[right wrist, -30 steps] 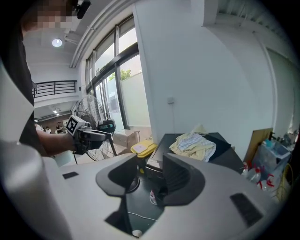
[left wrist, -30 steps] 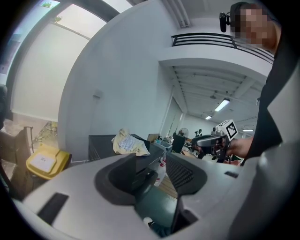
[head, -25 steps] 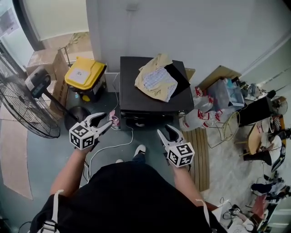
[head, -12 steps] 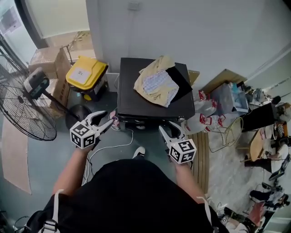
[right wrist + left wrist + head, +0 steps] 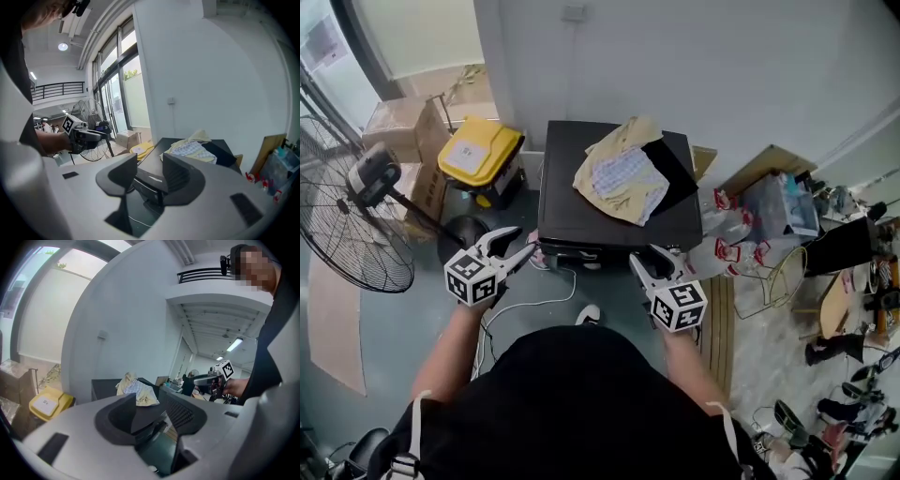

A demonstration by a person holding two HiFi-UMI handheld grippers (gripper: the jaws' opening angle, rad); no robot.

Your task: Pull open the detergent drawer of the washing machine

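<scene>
Black washer (image 5: pixel 572 206) at frame centre, cloths (image 5: pixel 619 173) heaped on top. Left gripper (image 5: pixel 517 247), right gripper (image 5: pixel 648 262) near its front: jaws apart, empty.

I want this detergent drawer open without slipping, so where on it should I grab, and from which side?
Likely its front lip, approached straight from the front, low and level. The washing machine faces you, and only a thin strip of its front panel shows under the top, so the drawer itself can't be made out. The left tool and right tool are open and empty.
</scene>
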